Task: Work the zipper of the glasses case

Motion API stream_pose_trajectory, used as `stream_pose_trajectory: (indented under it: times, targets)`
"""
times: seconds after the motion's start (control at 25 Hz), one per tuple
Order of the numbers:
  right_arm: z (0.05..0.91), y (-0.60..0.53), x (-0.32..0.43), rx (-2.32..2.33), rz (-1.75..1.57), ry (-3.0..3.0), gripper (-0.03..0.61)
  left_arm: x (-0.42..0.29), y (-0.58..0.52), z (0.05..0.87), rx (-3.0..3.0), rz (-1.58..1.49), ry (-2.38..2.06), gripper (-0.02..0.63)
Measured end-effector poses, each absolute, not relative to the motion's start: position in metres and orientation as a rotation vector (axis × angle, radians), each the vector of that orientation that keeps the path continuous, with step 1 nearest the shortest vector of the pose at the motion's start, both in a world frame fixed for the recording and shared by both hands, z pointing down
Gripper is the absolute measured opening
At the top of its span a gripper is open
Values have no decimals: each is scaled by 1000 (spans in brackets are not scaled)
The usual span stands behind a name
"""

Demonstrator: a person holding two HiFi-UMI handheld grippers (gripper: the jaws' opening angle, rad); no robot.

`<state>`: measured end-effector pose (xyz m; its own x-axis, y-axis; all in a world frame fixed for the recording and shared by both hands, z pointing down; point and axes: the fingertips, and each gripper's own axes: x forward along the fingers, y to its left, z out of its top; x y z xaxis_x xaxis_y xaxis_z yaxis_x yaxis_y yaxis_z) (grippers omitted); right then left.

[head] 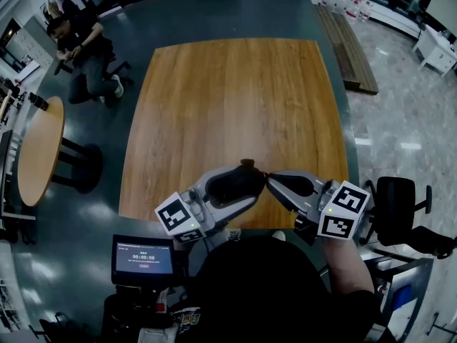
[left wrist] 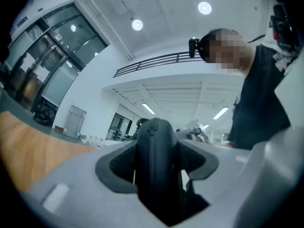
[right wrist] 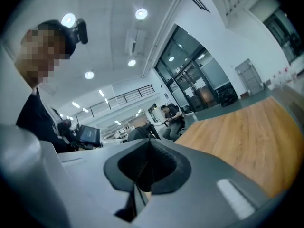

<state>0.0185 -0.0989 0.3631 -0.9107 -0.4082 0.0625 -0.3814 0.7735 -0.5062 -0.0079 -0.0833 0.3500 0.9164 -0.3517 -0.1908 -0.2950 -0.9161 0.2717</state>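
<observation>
A black glasses case is held in the air over the near edge of the wooden table. My left gripper has its jaws wide and closed on the case, one pad on each side. In the left gripper view the case stands upright and fills the gap between the grey fingers. From the right, my right gripper comes in, shut, with its tips at the case's right end. The right gripper view shows the pads pressed together; whether a zipper pull is pinched there does not show.
A person sits beyond the table's far left corner. A round table stands at the left, a small screen at my lower left and a black chair at the right. A wooden bench lies at the far right.
</observation>
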Motion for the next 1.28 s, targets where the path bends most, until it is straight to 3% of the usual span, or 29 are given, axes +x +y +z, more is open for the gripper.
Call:
stream_pose_trajectory:
  times: [0.2, 0.36, 0.48, 0.68, 0.76, 1.28]
  targets:
    - [359, -93, 18, -386, -1194, 2592, 5, -20, -83, 344, 2897, -357, -511, 266]
    - [363, -92, 20, -338, -1212, 2540, 6, -13, -85, 339, 2795, -409, -413, 267]
    - [354, -93, 28, -542, -819, 2731, 25, -16, -93, 339, 2632, -517, -371, 267]
    - [365, -85, 21, -1004, 569, 3254, 76, -35, -122, 354, 2098, -719, -291, 268]
    - [366, -88, 17, -1038, 855, 3272, 78, -38, -124, 354, 1936, -770, -202, 268]
    - [355, -96, -8, -928, 901, 3225, 67, -34, -102, 350, 1738, -837, 86, 270]
